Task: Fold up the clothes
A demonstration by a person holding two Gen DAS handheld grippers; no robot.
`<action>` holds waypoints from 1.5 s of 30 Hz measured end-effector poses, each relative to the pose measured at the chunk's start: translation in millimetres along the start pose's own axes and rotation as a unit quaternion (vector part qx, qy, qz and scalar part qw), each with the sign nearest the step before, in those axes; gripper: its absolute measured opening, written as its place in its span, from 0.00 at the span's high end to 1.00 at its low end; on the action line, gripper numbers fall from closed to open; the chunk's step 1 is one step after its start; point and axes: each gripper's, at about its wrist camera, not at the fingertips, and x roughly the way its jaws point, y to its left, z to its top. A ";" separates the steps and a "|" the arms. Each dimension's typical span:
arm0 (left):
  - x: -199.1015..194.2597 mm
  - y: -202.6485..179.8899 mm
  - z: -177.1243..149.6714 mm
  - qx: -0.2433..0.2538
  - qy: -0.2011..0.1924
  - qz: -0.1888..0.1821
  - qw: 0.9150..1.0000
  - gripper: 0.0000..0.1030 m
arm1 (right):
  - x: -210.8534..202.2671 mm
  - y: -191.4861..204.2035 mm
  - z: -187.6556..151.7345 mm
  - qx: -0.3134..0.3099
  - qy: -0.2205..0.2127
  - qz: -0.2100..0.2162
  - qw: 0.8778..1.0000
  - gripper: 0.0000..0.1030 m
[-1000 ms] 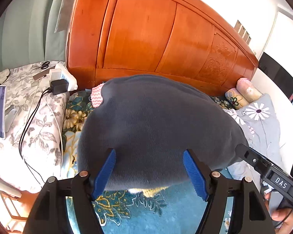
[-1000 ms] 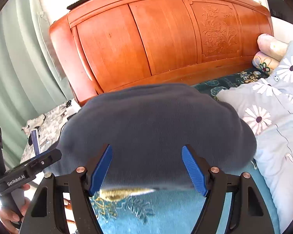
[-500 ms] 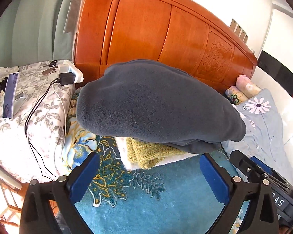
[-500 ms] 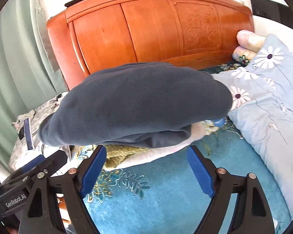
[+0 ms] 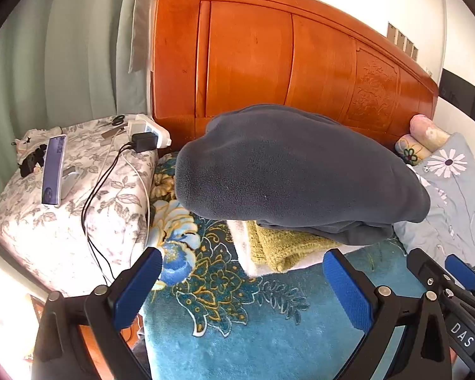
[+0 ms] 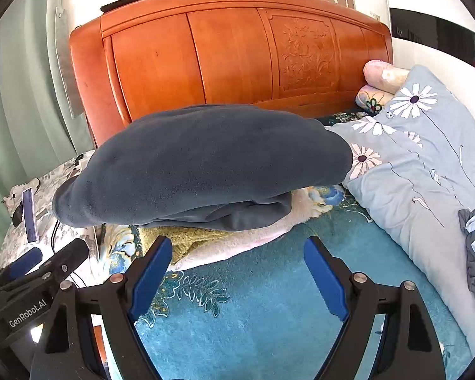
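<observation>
Dark grey fleece garment (image 5: 294,171) now sits folded atop the stack; both your grippers' fingers (image 5: 139,285) (image 6: 324,275) have released, wide and backed off.

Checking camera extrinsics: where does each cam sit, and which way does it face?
Left wrist: behind the open left gripper, facing the headboard over the folded grey fleece; the right gripper shows at lower right.
Right wrist: behind the open right gripper, same heading; the left gripper shows at lower left.
Shared: fleece, headboard, teal blanket, daisy quilt.
</observation>
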 end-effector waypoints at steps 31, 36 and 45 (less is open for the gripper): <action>-1.7 22.3 -2.5 -0.002 0.001 0.003 1.000 0.00 | -4.2 39.4 7.8 -0.047 0.004 -0.029 0.998 0.16; -0.7 22.5 -3.5 0.006 0.000 0.000 1.000 0.00 | -1.4 42.8 8.7 -0.051 0.008 -0.034 0.998 0.16; 2.7 25.2 -3.9 0.004 0.007 -0.003 1.000 0.00 | 3.2 46.0 8.8 -0.055 0.015 -0.039 0.998 0.16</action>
